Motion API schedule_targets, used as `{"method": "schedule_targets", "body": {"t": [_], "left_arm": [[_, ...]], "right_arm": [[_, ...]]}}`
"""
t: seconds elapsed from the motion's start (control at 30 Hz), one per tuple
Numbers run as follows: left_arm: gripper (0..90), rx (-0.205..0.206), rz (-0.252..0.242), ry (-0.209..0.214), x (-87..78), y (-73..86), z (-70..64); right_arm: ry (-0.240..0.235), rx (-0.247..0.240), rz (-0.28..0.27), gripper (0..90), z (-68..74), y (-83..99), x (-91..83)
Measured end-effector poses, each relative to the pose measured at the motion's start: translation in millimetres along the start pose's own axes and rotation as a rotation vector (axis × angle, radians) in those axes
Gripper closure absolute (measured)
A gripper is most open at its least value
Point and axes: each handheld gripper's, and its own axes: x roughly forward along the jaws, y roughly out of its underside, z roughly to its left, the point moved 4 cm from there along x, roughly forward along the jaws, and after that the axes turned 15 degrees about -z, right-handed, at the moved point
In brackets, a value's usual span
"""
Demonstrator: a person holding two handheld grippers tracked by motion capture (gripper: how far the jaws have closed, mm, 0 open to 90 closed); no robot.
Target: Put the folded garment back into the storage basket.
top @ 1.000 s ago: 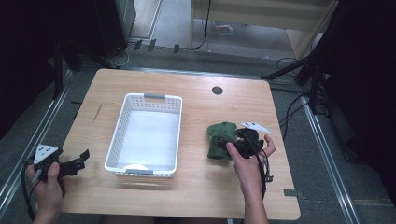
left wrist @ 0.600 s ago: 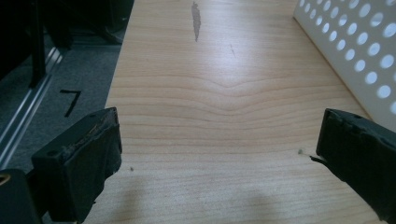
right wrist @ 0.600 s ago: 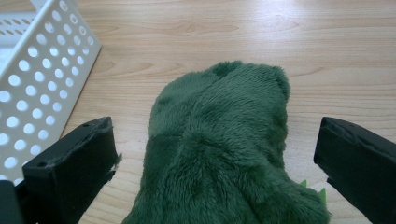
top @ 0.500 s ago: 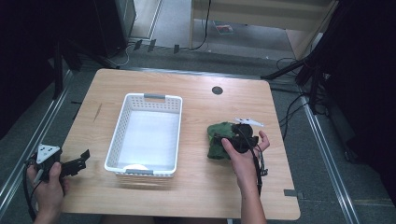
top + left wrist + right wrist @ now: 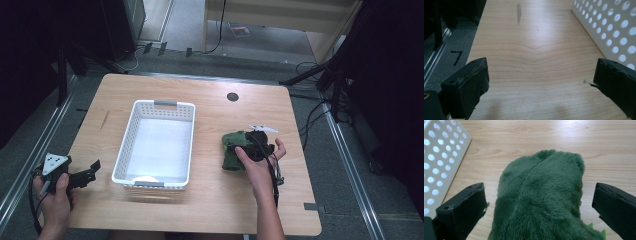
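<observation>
High view: the right hand-held gripper (image 5: 246, 145), right of centre, has moved leftward onto the green plush toy (image 5: 234, 152) since the earlier frame; the toy lies on the worktop (image 5: 215, 200) just right of the white basket (image 5: 165, 107). The left hand-held gripper (image 5: 85, 172) remains at lower left.

Left gripper view: jaws wide apart, nothing between them, above bare wood beside the basket wall (image 5: 614, 27).

Right gripper view: jaws spread wide, flanking the toy (image 5: 541, 195) without closing on it; the basket (image 5: 439, 157) at upper left.
</observation>
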Motion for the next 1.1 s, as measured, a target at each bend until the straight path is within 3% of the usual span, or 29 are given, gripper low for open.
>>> {"method": "schedule_targets", "body": {"t": [0.23, 0.57, 0.87, 0.97, 1.1], "left_arm": [[1.2, 0.003, -0.004, 0.008, 2.0, 2.2, -1.8], [1.2, 0.011, -0.016, 0.019, 1.5, 2.1, -2.8], [1.2, -0.003, -0.068, 0.013, -0.8, 0.2, -1.5], [1.2, 0.001, -0.08, 0.018, -1.0, -0.1, -2.0], [1.2, 0.02, -0.103, 0.023, -1.4, -0.8, -3.9]], "right_arm": [[-0.029, 0.009, 0.001, 0.0, -0.4, 0.0, 6.8], [-0.026, 0.023, 0.033, 0.0, 0.8, 4.2, 15.5], [-0.014, 0.009, 0.059, 0.0, 2.4, 7.7, 21.7], [-0.029, -0.017, 0.068, 0.0, 2.8, 8.7, 23.1], [-0.022, -0.01, 0.072, 0.0, 1.6, 8.1, 22.9]]}}
